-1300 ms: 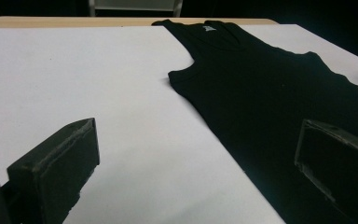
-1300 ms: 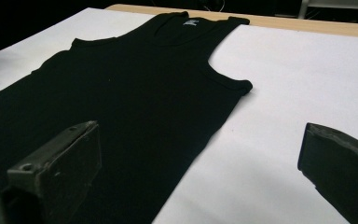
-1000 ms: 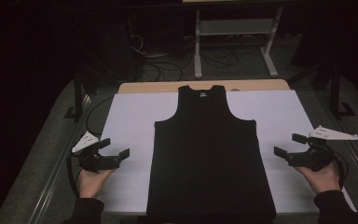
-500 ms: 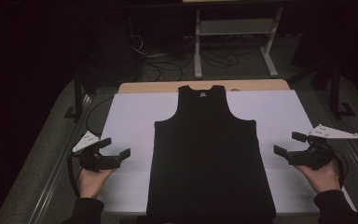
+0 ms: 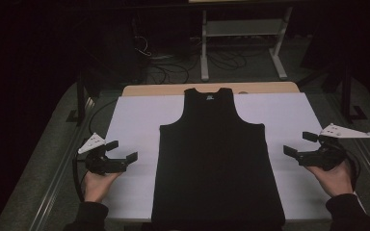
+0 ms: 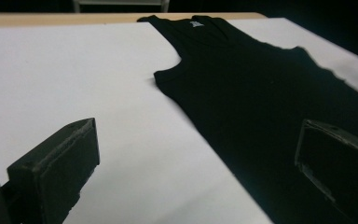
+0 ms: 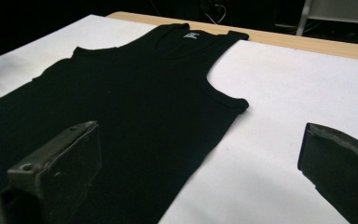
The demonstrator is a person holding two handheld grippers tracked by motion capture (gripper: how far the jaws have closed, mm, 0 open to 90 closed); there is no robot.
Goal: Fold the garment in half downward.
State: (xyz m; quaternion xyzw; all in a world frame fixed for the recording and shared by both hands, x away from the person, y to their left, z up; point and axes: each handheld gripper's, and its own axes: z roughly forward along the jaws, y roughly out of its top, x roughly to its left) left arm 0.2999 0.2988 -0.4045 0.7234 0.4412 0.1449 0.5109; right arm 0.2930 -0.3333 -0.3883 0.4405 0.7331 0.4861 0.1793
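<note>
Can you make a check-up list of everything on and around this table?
Surface: white sheet covers the table, a wooden edge showing at the far side.
Job's things: black tank top lies flat, neck at the far end, hem at the near edge.
Clutter: nothing seen.
Grippers: left gripper and right gripper open, one at each side of the top, both apart from it.
Cables: a cable loops from the left gripper; loose cables lie on the floor beyond.
Surroundings: dark room, a metal stand behind the table.
</note>
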